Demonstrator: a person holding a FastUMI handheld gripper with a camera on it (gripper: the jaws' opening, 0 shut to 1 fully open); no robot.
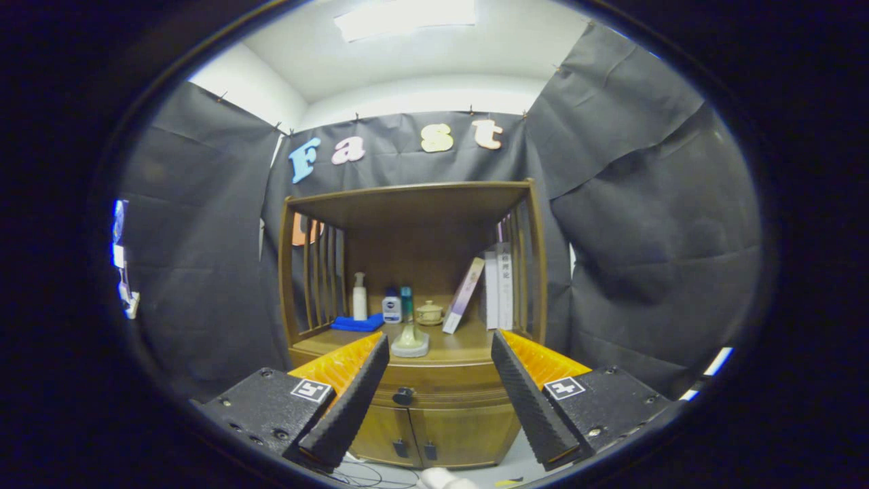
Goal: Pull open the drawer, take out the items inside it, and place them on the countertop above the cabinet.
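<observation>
1. Gripper view, pose: the gripper point(440, 353) is held level and aimed squarely at the front of a wooden cabinet point(434, 428). Its two fingers point(353, 394) spread wide apart with nothing between them, and they touch nothing.

2. Gripper view, task object: the drawer point(441, 392) sits closed just under the countertop point(455, 348), ahead of the fingers and framed in the gap between them. Its dark round knob point(404, 396) lies nearer the left finger than the right, still apart from both.

3. Gripper view, below the drawer: two cabinet doors point(434, 435) stand shut, each with a small dark pull near the centre seam.

4. Gripper view, on the countertop: a pale green ornament on a round base point(410, 341) stands near the front edge, just beyond the fingertips. Farther back sit a blue folded cloth point(357, 324), a white pump bottle point(359, 297) on it or just behind it, a small white-and-blue bottle point(392, 306), a teal bottle point(406, 301) and a small lidded pot point(429, 313).

5. Gripper view, right side of the shelf: one book point(464, 295) leans against upright white books point(499, 285) beside the slatted side rail.

6. Gripper view, floor: thin cables point(366, 473) lie at the foot of the cabinet.
</observation>
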